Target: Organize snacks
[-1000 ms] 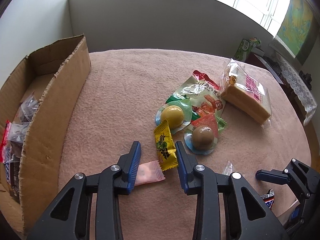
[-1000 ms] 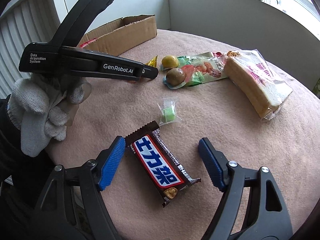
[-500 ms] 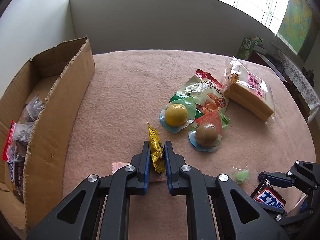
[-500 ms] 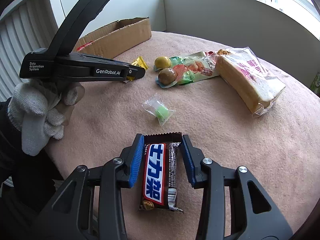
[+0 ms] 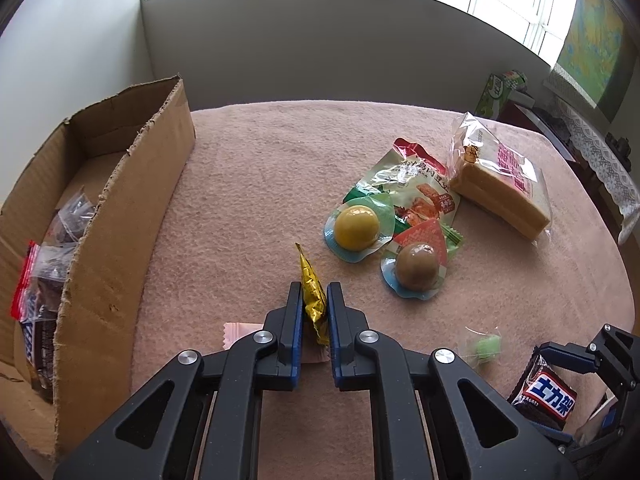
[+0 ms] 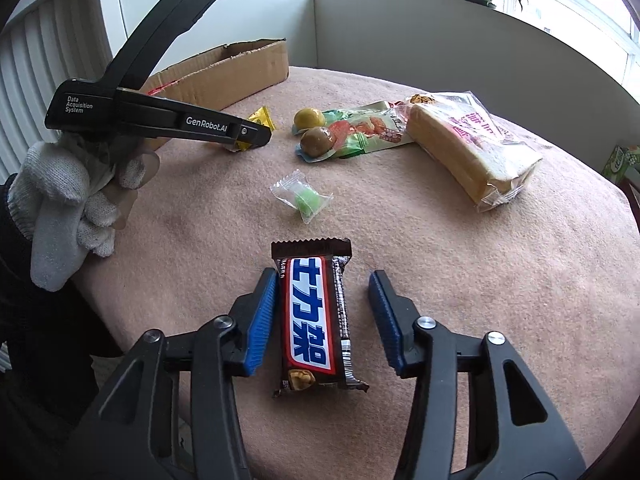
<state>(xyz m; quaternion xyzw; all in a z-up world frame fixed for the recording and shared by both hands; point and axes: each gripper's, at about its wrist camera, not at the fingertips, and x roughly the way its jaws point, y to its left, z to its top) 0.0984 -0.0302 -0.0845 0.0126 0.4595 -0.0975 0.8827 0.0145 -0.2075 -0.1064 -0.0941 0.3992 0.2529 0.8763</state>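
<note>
The left hand-held gripper (image 5: 314, 312) is clamped narrow on a yellow candy (image 5: 312, 296), which stands on edge between the blue pads with its upper corner poking out ahead of them; the wrapper is thin and slick, so it looks likely to slide or twist out when lifted, and a pink sachet (image 5: 240, 332) lying just beside and partly under the jaws could be dragged along or snagged. The right hand-held gripper (image 6: 324, 312) straddles a chocolate bar (image 6: 316, 312) lying lengthwise on the tabletop (image 6: 500, 288); in the right wrist view its left pad touches the wrapper while the right pad stands clear of it, so the hold looks one-sided at best; a lift now would probably leave the bar behind or tip it sideways, and squeezing off-centre could crumple the wrapper instead of gripping the bar. The cardboard box (image 5: 132, 216) at the left edge already holds several wrapped snacks and seems the destination; its near wall is torn and high, so a low carry could knock a snack against it. A green sweet (image 6: 306, 200), two jelly cups (image 5: 358, 226), a snack pouch (image 5: 416, 184) and a bagged cake (image 5: 500, 184) lie loose on the tabletop, near enough that a sweeping move might scatter them.
</note>
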